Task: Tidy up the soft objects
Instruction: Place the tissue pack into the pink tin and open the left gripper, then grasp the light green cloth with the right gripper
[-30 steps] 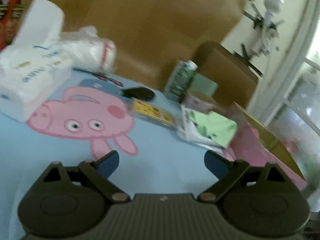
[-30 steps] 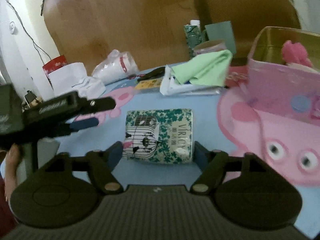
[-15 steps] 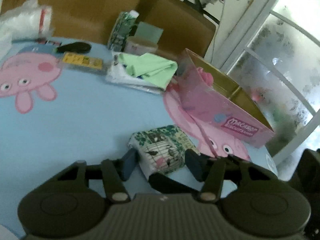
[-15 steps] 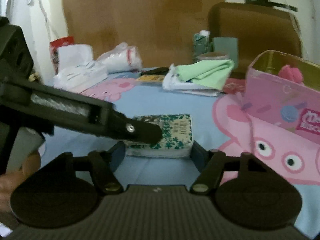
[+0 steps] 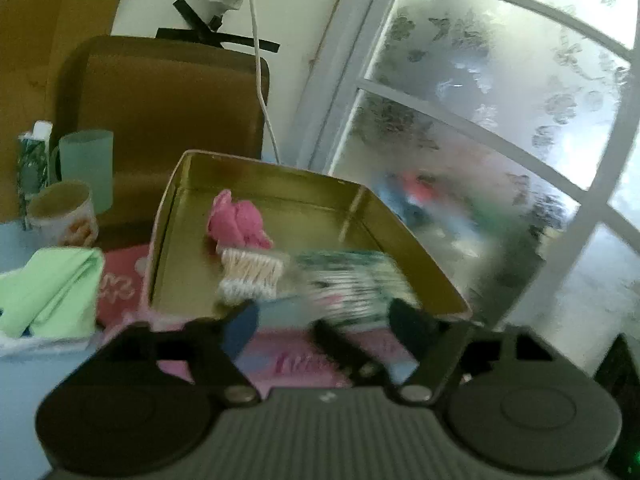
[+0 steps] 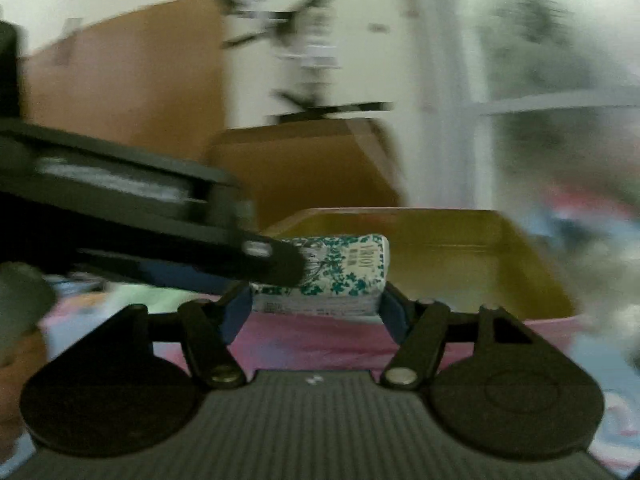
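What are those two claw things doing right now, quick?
Left gripper: open, beside the tissue pack, not clamping it.
Right gripper: closed on the tissue pack, carrying it at the tin.

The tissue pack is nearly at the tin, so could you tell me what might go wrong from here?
1. The right claw holds the tissue pack by its soft ends; it could sag or slip.
2. The left claw crowds the same pack and may bump it.
3. The pack could land on the brush already in the tin.
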`<state>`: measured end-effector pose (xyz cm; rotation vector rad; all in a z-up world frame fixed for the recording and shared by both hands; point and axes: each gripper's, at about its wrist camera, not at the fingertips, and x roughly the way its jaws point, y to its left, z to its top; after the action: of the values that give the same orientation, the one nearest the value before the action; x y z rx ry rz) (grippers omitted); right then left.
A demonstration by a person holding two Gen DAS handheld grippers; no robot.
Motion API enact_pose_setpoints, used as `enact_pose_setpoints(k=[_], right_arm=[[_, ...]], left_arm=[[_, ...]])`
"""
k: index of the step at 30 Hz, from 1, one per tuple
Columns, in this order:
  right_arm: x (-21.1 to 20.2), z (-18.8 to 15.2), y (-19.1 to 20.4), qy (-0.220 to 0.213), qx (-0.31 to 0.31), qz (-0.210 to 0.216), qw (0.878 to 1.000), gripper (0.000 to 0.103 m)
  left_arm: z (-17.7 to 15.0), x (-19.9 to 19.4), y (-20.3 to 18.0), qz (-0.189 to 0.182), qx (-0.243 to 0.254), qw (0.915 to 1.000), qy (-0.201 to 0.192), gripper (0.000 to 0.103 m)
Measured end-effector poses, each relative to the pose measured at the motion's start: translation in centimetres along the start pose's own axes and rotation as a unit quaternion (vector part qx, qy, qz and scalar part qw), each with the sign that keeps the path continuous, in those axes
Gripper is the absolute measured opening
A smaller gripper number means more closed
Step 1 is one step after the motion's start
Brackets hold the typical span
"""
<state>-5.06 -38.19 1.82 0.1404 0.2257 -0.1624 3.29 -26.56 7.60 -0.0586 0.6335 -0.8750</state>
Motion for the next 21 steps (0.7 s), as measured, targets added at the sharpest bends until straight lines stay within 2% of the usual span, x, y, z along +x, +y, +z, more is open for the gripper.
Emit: enact_pose_setpoints(k=[3, 5, 8, 12, 13, 15, 17, 20, 21], right_arm=[[2.1, 0.0, -3.0, 0.017, 0.008, -0.070, 0.997, 0.080], [2.7, -0.2, -4.3, 0.014, 0.010, -0.100, 0.995, 0.097], [2.0, -0.7, -5.0, -0.002, 0.023, -0.116, 0.993, 0.098], [0.7, -1.0, -4.2, -0.021, 0.037, -0.100, 0.994, 0.097], [0.2, -1.0, -3.7, -0.028, 0.036, -0.095, 0.994, 0.094], [-0.4, -0.9, -2.3, -0.043, 0.030, -0.075, 0.996, 0.081], [-0.8, -0.7, -0.7, -0.038, 0.021, -0.027, 0.999, 0.051], [0.4, -0.6, 2.8, 0.012, 0.005, 0.078, 0.997, 0.033], [1.2, -0.6, 4.1, 0.031, -0.002, 0.106, 0.994, 0.032]], left_arm=[[-0.1, 1.3, -0.2, 0.007, -0.011, 0.9999, -0.002, 0.083], [-0.5, 1.5, 0.2, 0.011, -0.016, 0.9998, -0.001, 0.083], [-1.0, 0.6, 1.3, 0.033, -0.019, 0.9993, -0.003, 0.083], [-2.3, -2.9, 4.7, 0.067, -0.038, 0.9966, -0.027, 0.085], [-2.9, -4.0, 5.8, 0.080, -0.045, 0.9952, -0.034, 0.086], [-4.2, -6.3, 8.3, 0.114, -0.059, 0.9908, -0.044, 0.086], [-5.8, -8.7, 11.4, 0.167, -0.072, 0.9821, -0.047, 0.086], [-8.2, -11.5, 15.8, 0.266, -0.086, 0.9593, -0.041, 0.086], [-8.8, -12.4, 17.2, 0.293, -0.094, 0.9508, -0.039, 0.086]])
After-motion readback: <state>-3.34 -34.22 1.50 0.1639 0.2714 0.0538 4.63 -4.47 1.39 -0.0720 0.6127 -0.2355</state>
